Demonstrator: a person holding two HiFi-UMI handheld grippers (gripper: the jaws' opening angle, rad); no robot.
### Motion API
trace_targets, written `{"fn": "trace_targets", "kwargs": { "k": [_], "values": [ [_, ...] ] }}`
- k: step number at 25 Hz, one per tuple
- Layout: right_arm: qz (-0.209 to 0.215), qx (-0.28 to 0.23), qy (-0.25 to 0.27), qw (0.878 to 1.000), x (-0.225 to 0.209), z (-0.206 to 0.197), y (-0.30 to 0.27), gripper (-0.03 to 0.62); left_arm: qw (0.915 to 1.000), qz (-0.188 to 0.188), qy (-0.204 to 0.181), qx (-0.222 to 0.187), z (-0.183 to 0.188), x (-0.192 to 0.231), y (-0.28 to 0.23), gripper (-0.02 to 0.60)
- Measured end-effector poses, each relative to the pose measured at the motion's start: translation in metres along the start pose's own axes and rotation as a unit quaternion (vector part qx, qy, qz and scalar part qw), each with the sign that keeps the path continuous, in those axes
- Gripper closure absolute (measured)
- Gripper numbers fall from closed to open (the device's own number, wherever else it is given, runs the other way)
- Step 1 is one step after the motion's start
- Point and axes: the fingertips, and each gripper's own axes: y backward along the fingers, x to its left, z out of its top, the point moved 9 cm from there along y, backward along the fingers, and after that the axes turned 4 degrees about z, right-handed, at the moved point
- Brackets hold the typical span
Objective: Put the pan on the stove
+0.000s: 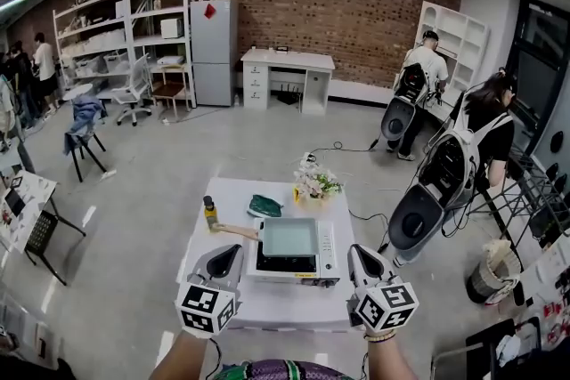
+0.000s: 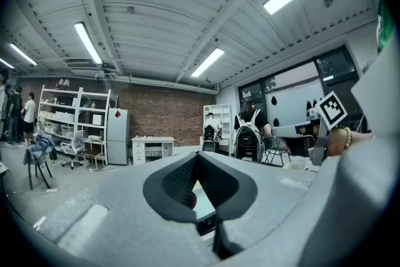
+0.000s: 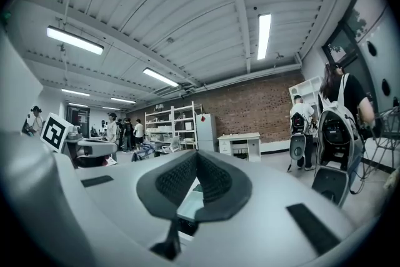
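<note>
Your head view gives what neither gripper view can: the pan (image 1: 289, 238), square and pale green, sits on the stove (image 1: 326, 246) in the middle of the white table (image 1: 267, 303). Its wooden handle (image 1: 235, 232) points left toward a small bottle (image 1: 209, 211). The gripper views show the claws close up instead. Your left gripper (image 1: 233, 249) has its ribbed pads pressed together at the tips with nothing between them. Your right gripper (image 1: 354, 248) looks the same, tips meeting and empty. Both hover at the near edge of the table, one on either side of the stove and touching neither stove nor pan. Behind the stove lie a bunch of flowers (image 1: 316, 185) and a green thing (image 1: 264, 206) that you cannot identify at this size. The room is a grey-floored workshop with a brick wall (image 1: 338, 4), white shelving (image 1: 125, 22), a tall grey fridge (image 1: 214, 51) and a white desk (image 1: 287, 77). People with backpacks (image 1: 472, 147) stand at the right. In each gripper view the claw's own body hides the table, leaving only a pale sliver under the tips. Your forearms are cut off at the bottom edge of the head view.
</note>
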Motion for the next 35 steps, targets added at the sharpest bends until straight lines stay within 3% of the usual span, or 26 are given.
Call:
{"fn": "trace_targets", "kwargs": {
  "k": [16, 35],
  "values": [
    [0.002, 0.0, 0.004, 1.0, 0.01, -0.001, -0.002, 0.594, 0.9998, -0.02, 0.003, -0.001, 0.0, -0.005, 0.009, 0.563],
    [0.023, 0.011, -0.005, 1.0, 0.02, -0.005, -0.014, 0.594, 0.9998, -0.016, -0.008, -0.002, -0.004, 0.002, 0.013, 0.563]
  ]
}}
